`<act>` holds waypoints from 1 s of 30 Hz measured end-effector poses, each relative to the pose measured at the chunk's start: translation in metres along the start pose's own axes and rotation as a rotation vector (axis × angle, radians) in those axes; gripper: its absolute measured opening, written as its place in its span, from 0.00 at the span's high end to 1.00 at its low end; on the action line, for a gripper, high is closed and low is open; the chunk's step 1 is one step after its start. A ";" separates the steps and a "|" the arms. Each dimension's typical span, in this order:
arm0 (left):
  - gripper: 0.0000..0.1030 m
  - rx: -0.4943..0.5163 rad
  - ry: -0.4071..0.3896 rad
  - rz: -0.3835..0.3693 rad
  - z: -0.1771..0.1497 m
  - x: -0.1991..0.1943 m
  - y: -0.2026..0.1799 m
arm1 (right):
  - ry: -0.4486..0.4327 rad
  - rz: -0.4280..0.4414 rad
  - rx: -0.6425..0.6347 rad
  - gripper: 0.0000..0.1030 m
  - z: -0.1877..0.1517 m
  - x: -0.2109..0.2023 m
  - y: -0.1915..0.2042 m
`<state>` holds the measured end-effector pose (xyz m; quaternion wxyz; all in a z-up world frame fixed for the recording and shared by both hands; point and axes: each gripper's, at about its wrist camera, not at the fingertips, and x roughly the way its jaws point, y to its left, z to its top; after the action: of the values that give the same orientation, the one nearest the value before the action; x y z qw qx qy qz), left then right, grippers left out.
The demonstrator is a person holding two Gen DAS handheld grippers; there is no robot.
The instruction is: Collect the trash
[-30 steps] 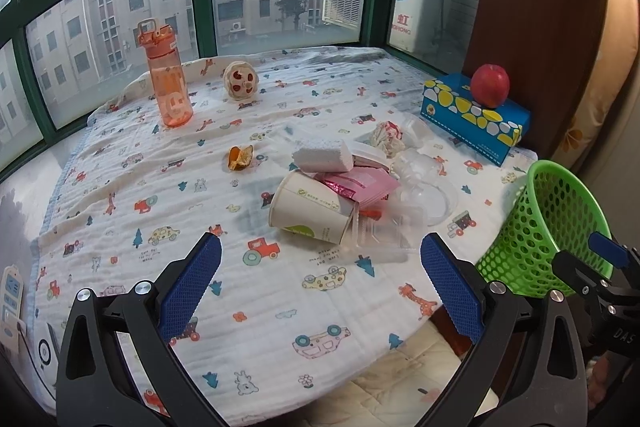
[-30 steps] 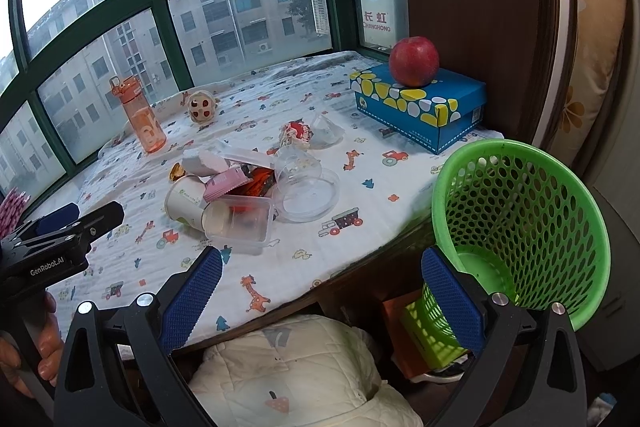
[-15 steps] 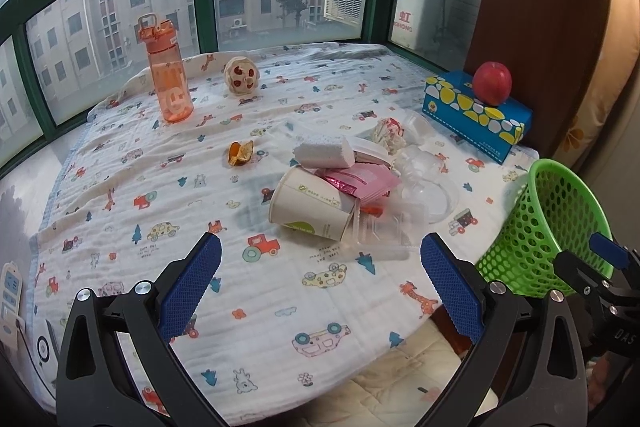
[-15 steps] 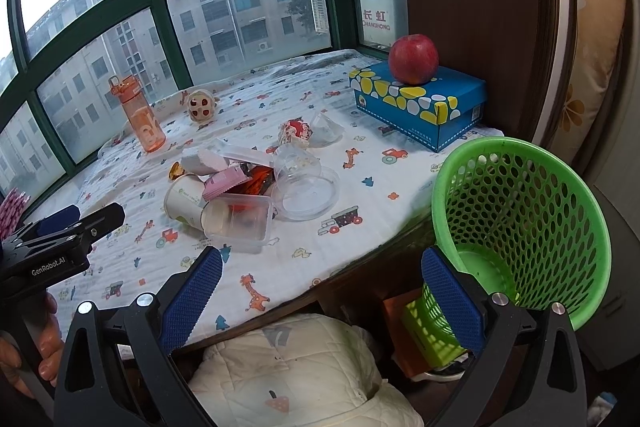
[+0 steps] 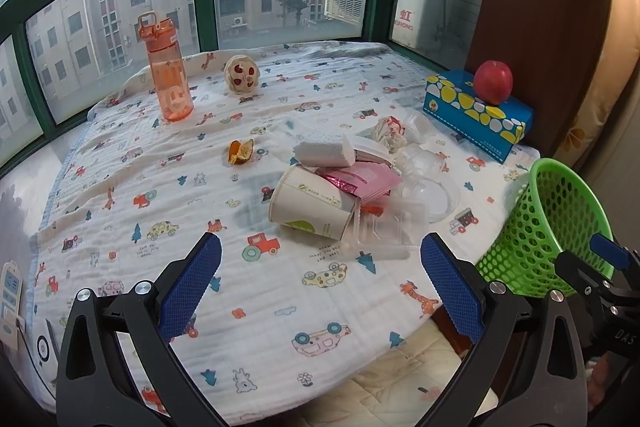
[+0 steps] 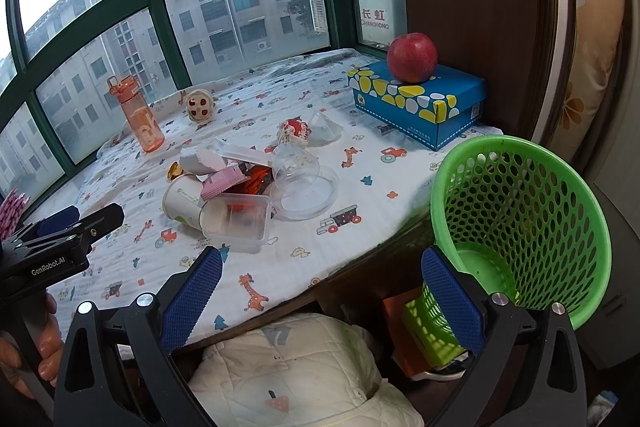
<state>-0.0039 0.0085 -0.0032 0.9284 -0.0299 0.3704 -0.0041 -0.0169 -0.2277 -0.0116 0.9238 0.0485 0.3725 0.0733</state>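
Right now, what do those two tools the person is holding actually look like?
Both match: each tool has black, hollowed-out arms with silver bolts, ending in two flat fingers faced with dimpled blue pads. The left tool carries white "GenRobot.AI" lettering on its side, seen from the right camera. The right tool shows "DAS" on its body. A bare hand grips the left handle.

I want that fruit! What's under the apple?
The apple sits on a blue box with yellow and white spots. What's inside the closed box can't be seen.
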 end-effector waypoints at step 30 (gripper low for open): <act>0.05 -0.013 0.036 0.016 0.017 0.026 0.009 | 0.019 -0.001 -0.025 0.06 0.012 0.021 -0.001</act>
<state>0.0270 0.0180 -0.0092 0.9214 -0.0329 0.3872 0.0053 0.0065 -0.2260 -0.0173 0.9208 0.0360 0.3805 0.0781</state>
